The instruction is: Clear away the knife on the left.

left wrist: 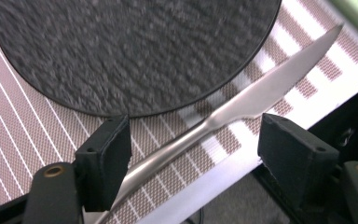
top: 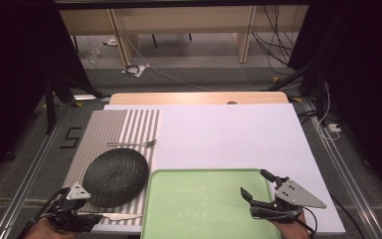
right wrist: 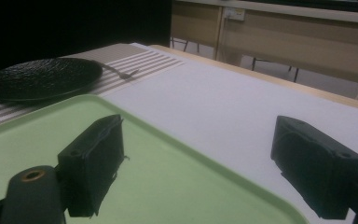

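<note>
Left tongs (left wrist: 193,140) gape wide astride the knife (left wrist: 242,100), unclamped; right tongs (right wrist: 200,158) gape empty over the tray (right wrist: 177,182).

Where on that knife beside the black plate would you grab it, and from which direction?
Probably the knife's narrow handle, from straight above: it lies flat on the striped placemat, so jaws should straddle it crosswise. The left gripper already has open jaws either side of the handle, clear of the black plate.
</note>
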A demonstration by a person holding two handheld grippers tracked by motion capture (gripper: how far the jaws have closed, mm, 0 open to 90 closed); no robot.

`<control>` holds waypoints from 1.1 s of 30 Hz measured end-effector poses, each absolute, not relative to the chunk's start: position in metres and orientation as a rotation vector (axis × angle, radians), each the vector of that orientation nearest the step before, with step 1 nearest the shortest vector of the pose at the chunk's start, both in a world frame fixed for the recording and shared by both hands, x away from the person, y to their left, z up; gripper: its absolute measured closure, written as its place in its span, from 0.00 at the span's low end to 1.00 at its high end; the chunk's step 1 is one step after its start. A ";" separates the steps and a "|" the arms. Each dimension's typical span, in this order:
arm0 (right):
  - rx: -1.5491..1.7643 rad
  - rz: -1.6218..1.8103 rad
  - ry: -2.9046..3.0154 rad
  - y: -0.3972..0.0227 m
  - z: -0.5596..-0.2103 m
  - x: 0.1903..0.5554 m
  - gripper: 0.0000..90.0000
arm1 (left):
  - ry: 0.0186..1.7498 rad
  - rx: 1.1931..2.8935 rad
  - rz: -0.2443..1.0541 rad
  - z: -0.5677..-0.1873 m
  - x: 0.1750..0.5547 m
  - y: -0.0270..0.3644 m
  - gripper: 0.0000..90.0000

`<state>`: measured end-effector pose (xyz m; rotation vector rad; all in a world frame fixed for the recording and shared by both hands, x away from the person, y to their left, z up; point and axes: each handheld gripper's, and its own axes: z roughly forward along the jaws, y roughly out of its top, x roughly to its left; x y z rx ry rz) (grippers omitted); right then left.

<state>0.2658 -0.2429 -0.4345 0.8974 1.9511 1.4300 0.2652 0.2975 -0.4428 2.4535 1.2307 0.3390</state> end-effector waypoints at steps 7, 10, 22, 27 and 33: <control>0.889 1.420 1.966 -0.242 -0.435 0.266 0.20 | 1.252 2.495 0.301 -0.450 0.272 0.301 0.33; 0.886 1.414 1.970 -0.242 -0.435 0.266 0.20 | 1.240 2.517 0.285 -0.452 0.274 0.300 0.34; 0.884 1.411 1.972 -0.241 -0.435 0.266 0.20 | 1.230 2.612 0.205 -0.465 0.285 0.298 0.40; 0.886 1.412 1.969 -0.242 -0.435 0.267 0.20 | 1.224 2.650 0.189 -0.466 0.289 0.295 0.44; 0.880 1.415 1.968 -0.241 -0.436 0.268 0.20 | 1.164 2.732 0.178 -0.463 0.291 0.286 0.54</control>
